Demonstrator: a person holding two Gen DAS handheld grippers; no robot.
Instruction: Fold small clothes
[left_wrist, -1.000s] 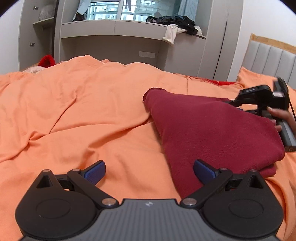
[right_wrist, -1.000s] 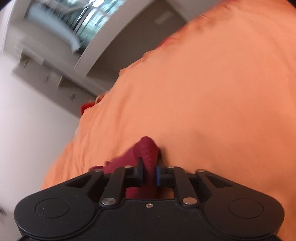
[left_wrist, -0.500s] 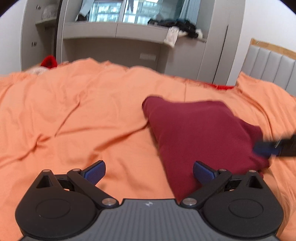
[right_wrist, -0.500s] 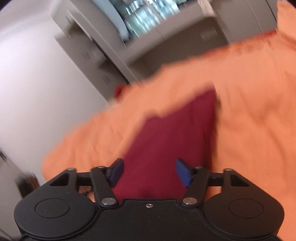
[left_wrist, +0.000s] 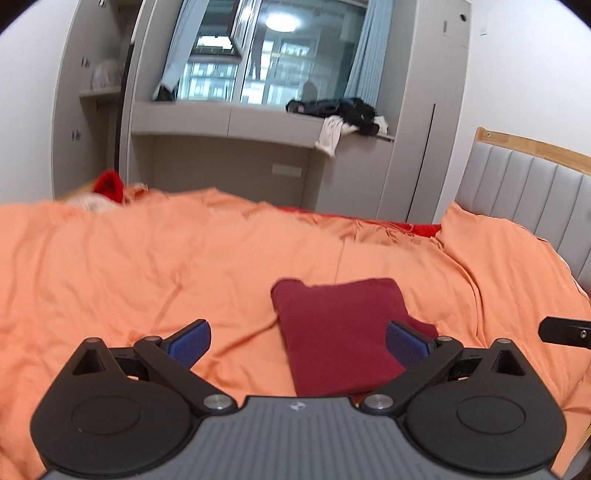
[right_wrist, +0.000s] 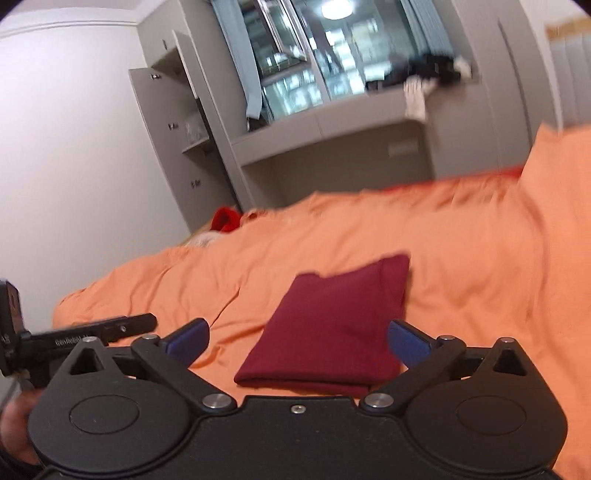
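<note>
On the big orange blanket (left_wrist: 155, 266) lies the dark red cloth (left_wrist: 343, 332). It is folded into a neat, almost square pad and it lies flat, with one thick folded edge on the side near me. Nothing is touching it.

My left gripper (left_wrist: 297, 338) hangs above the blanket with its two blue pads spread wide. Nothing is between them. The red cloth lies down below and ahead, a little toward the pad on my right.

My right gripper (right_wrist: 297, 338) is above the bed too. Its jaws are opening and already stand far apart, and they are empty. From this side the red cloth (right_wrist: 332, 328) lies right in the middle, lower down on the blanket (right_wrist: 461, 266), apart from the pads.

In the left wrist view, a black tip of my right gripper pokes in at the right edge. In the right wrist view, I see my left gripper (right_wrist: 110, 326) at the left edge, and a bit of my left hand (right_wrist: 16, 424) under it.

Behind the bed is a grey cabinet (left_wrist: 229, 125) by a window (left_wrist: 266, 55). Some dark clothes (left_wrist: 340, 110) are piled on its top. A grey headboard (left_wrist: 524, 192) stands at the right.
</note>
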